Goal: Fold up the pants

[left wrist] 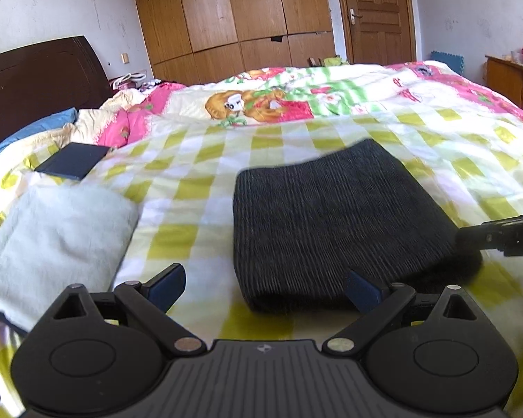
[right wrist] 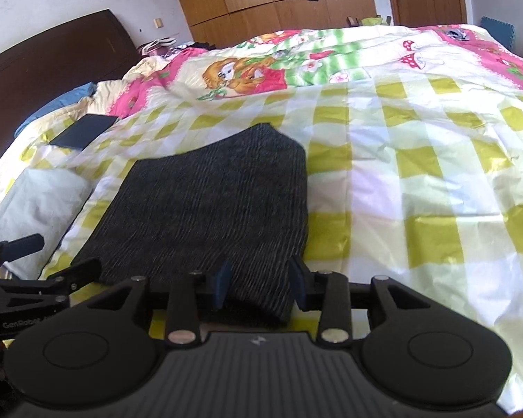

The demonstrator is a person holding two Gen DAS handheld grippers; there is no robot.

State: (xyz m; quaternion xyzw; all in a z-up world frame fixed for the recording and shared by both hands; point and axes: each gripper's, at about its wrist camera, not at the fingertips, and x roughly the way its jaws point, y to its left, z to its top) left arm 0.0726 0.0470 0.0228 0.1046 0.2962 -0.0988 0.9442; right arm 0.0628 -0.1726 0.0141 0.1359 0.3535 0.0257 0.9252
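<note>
Lying folded on the bed (left wrist: pixel 198 181), the soft, limp pants (right wrist: pixel 205 205) want gripping at the thick near edge, where the right gripper (right wrist: pixel 259 284) seems parted astride it and the left gripper (left wrist: pixel 265 289) gapes empty.

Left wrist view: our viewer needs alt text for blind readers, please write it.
Folded dark ribbed pants lie on a yellow-checked quilt, just beyond the open left gripper. A pale folded cloth lies left; the right gripper enters at right.
</note>
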